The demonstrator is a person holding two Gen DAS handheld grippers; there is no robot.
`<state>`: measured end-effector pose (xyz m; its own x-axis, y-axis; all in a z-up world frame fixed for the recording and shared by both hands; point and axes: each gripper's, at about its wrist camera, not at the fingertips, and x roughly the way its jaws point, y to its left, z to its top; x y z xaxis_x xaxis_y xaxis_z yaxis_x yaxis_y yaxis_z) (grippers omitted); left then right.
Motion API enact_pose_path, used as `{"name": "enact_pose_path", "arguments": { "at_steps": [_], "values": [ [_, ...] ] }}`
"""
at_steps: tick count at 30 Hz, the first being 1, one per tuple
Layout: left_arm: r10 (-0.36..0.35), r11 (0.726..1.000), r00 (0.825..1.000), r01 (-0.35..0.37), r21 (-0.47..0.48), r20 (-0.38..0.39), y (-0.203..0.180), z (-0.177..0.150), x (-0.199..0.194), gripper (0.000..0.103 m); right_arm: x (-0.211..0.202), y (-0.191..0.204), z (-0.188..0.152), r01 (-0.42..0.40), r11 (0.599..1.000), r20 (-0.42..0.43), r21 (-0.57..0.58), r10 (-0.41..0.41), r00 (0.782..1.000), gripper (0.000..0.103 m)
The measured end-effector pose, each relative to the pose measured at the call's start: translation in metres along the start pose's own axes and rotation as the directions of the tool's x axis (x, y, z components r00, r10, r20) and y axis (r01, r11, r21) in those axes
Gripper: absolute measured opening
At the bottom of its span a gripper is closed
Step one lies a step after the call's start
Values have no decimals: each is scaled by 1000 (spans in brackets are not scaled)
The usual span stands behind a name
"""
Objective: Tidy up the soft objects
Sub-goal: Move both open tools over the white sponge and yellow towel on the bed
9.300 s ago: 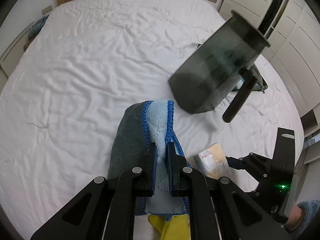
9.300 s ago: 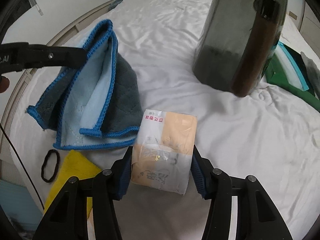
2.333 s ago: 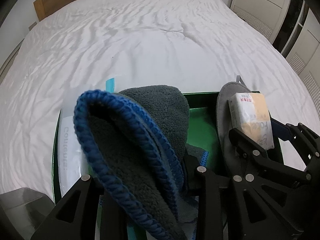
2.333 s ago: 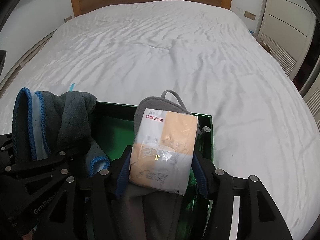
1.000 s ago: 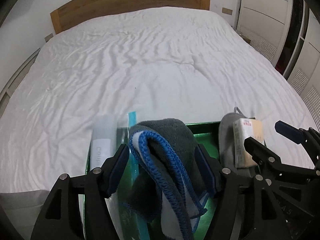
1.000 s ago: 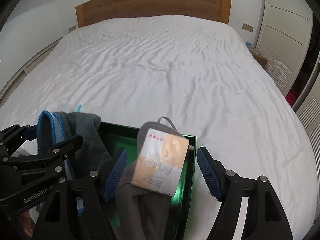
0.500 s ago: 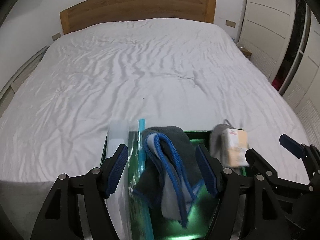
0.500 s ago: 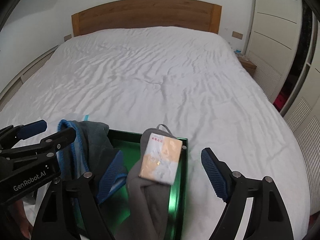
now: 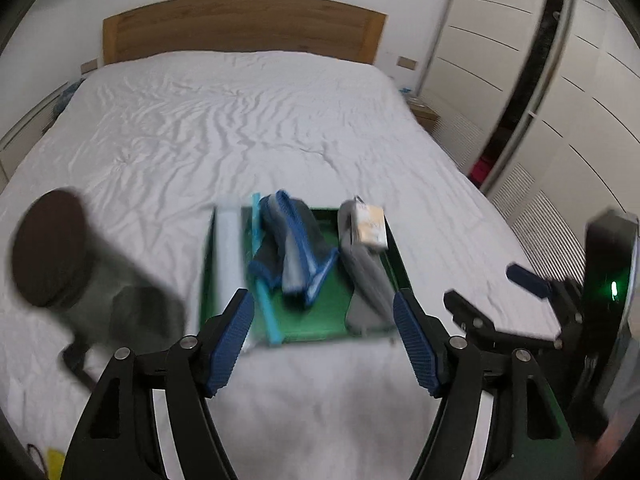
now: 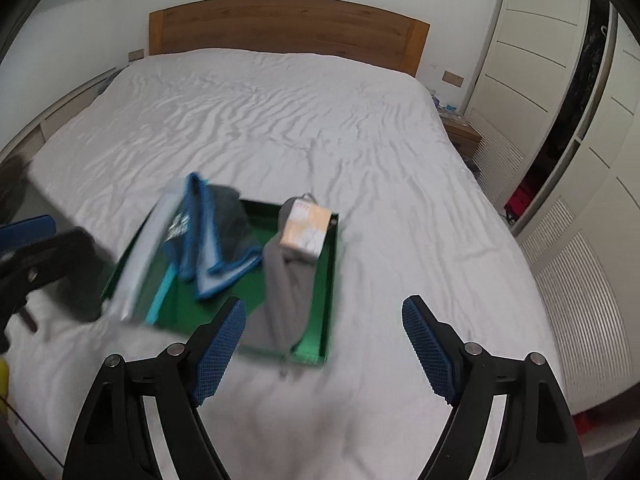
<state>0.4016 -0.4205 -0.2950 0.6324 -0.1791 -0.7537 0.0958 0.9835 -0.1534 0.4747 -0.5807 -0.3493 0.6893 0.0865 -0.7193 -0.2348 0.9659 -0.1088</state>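
Observation:
A green tray (image 9: 320,320) lies on the white bed; it also shows in the right wrist view (image 10: 330,280). In it lie a grey cloth with blue edging (image 9: 294,252) (image 10: 216,240), a grey slipper (image 9: 364,276) (image 10: 286,292) and a tissue pack (image 9: 370,226) (image 10: 306,232) resting on the slipper's far end. A clear bag with a light blue strip (image 9: 228,256) (image 10: 148,248) lies along the tray's left side. My left gripper (image 9: 324,340) is open and empty, pulled back from the tray. My right gripper (image 10: 324,344) is open and empty, near the tray's front edge.
A dark translucent jug with a brown lid (image 9: 80,264) lies on the bed left of the tray. The wooden headboard (image 9: 240,24) is at the far end. White wardrobe doors (image 10: 560,80) stand on the right. A yellow cloth (image 9: 54,462) shows at the lower left.
Both grippers have let go of the cloth and the tissue pack in the tray, opened, and pulled back and up from it. The jug has come into the left view.

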Motion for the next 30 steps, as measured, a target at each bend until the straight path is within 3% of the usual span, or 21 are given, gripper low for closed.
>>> {"name": "enact_pose_path", "arguments": {
  "at_steps": [3, 7, 16, 23, 30],
  "values": [
    [-4, 1000, 1000, 4, 23, -22, 28, -27, -37, 71, -35, 25, -10, -23, 1000, -10, -5, 23, 1000, 81],
    [55, 998, 998, -53, 37, -39, 80, -59, -76, 71, -77, 75, -24, -73, 997, -30, -28, 72, 997, 81],
    [178, 984, 979, -174, 41, -100, 209, -138, -146, 71, -142, 222, -53, -231, 971, -87, -58, 225, 970, 81],
    [209, 978, 960, -204, 47, -188, 277, -196, -167, 71, -160, 304, -67, -304, 950, -131, -78, 292, 947, 81],
    [162, 987, 952, -151, 61, -259, 300, -240, -165, 71, -143, 364, -93, -354, 923, -212, -149, 320, 924, 79]
  ]
}}
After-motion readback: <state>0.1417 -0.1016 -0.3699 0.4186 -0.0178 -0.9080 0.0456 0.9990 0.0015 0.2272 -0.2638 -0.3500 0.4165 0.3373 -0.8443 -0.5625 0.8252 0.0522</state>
